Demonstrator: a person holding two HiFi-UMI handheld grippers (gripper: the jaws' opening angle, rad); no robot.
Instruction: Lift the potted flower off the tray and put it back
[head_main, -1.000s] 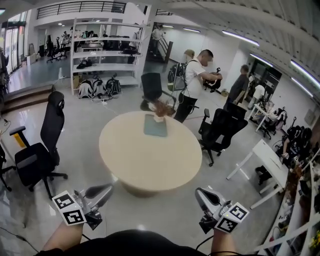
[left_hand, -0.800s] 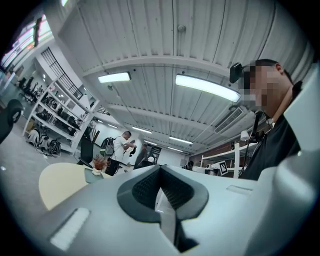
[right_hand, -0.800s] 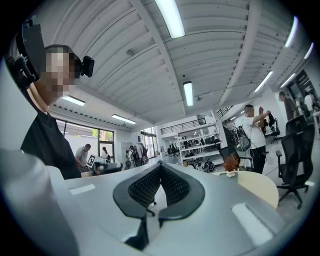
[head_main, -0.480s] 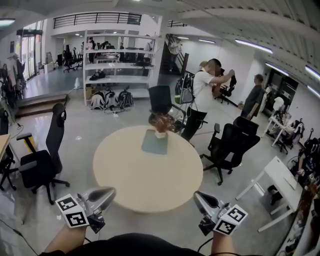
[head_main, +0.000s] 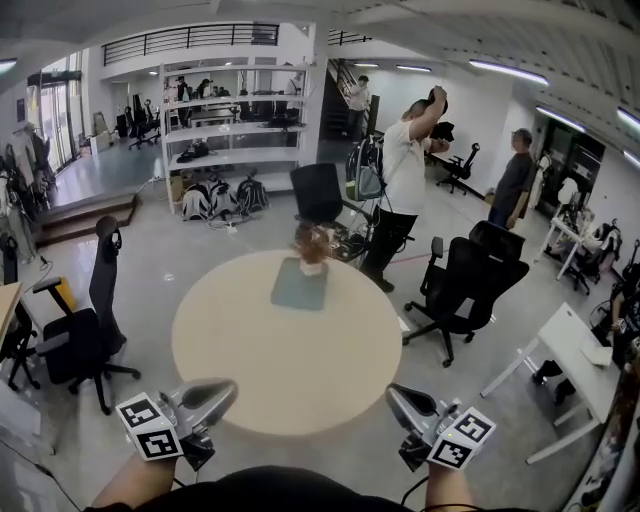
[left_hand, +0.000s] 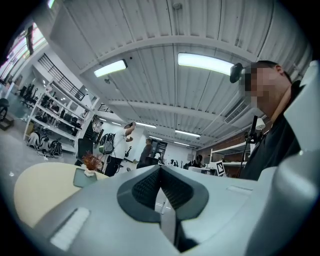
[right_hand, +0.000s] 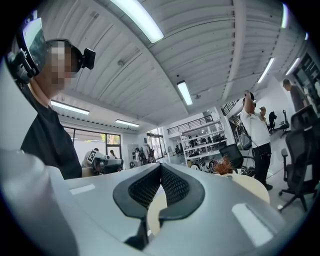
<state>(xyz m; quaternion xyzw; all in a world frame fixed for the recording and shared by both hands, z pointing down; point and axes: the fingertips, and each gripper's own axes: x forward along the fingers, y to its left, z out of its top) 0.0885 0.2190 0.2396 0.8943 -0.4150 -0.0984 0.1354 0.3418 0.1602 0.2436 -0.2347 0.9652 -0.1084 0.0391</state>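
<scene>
The potted flower (head_main: 312, 243), reddish-brown sprigs in a small white pot, stands at the far end of a grey-green tray (head_main: 299, 287) on the round beige table (head_main: 250, 360). My left gripper (head_main: 226, 389) and right gripper (head_main: 393, 394) are level at the table's near edge, well short of the tray. Both are shut with nothing between the pads. In the left gripper view the closed gripper (left_hand: 160, 171) has the flower (left_hand: 91, 162) and tray (left_hand: 83, 177) far off to its left. The right gripper view shows the shut gripper (right_hand: 161, 170) with the flower (right_hand: 223, 164) small to its right.
Black office chairs stand left (head_main: 88, 320), behind (head_main: 318, 192) and right (head_main: 470, 280) of the table. A person in a white shirt (head_main: 405, 185) stands just beyond it, another (head_main: 512, 185) further right. White shelving (head_main: 235, 110) is at the back, a white desk (head_main: 565, 360) at right.
Both grippers and the head have come closer to the table, which now reaches nearly to the fingertips. The person in white has raised an arm. The flower and tray have not moved.
</scene>
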